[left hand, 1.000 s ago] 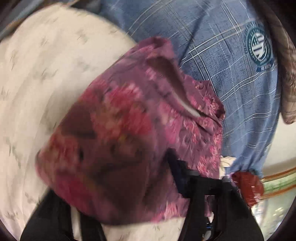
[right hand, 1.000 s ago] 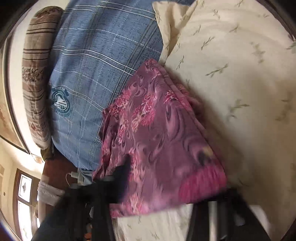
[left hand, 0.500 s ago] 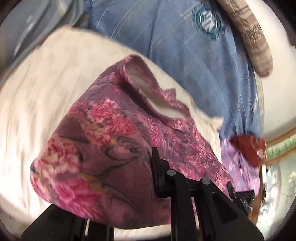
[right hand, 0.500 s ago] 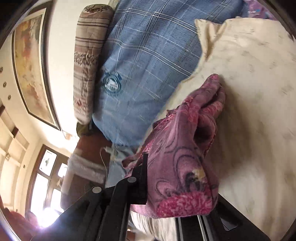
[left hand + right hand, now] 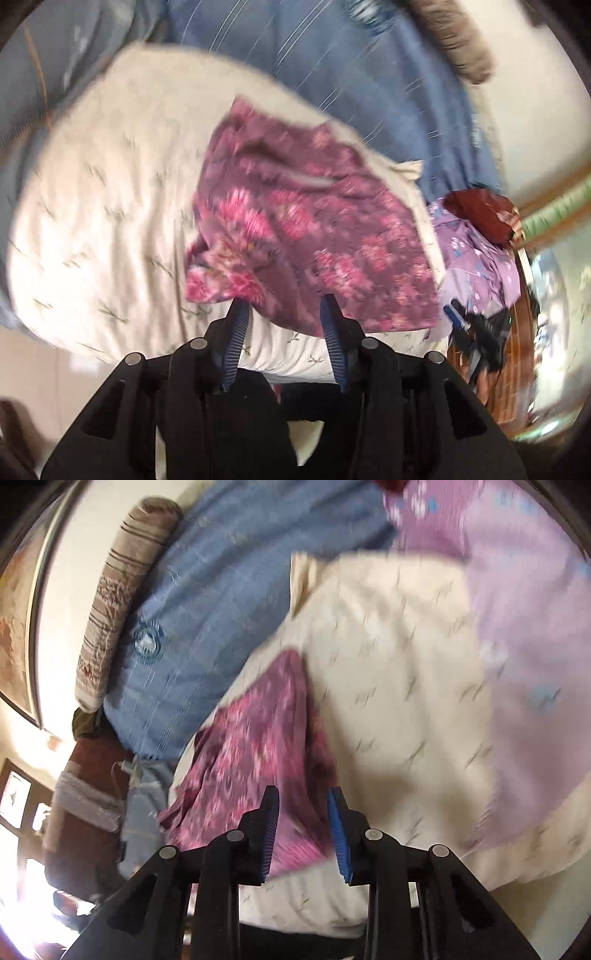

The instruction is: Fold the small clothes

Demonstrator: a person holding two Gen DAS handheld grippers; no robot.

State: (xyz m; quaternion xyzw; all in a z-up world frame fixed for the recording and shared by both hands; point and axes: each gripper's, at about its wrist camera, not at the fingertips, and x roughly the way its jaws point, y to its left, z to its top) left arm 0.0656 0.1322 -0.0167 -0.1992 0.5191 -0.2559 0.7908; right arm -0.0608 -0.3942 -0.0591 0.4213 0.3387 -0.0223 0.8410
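Left gripper [image 5: 284,308]: jaws opening, pads clear of cloth. Right gripper [image 5: 303,803]: jaws opening, nothing clamped. Magenta floral garment [image 5: 306,236]: loose, rumpled, on cream sprigged cushion [image 5: 110,206], near its front edge. Lilac printed cloth [image 5: 524,620]: over cushion's side. Blue checked cover [image 5: 207,613]: behind cushion. Striped bolster [image 5: 114,602]: against pale wall [image 5: 62,609]. Framed picture [image 5: 14,642]: on wall. Frames motion-blurred.

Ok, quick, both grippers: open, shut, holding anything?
Left gripper: jaws opening, nothing gripped, floral garment lying just beyond.
Right gripper: jaws opening, pads clear of the garment.
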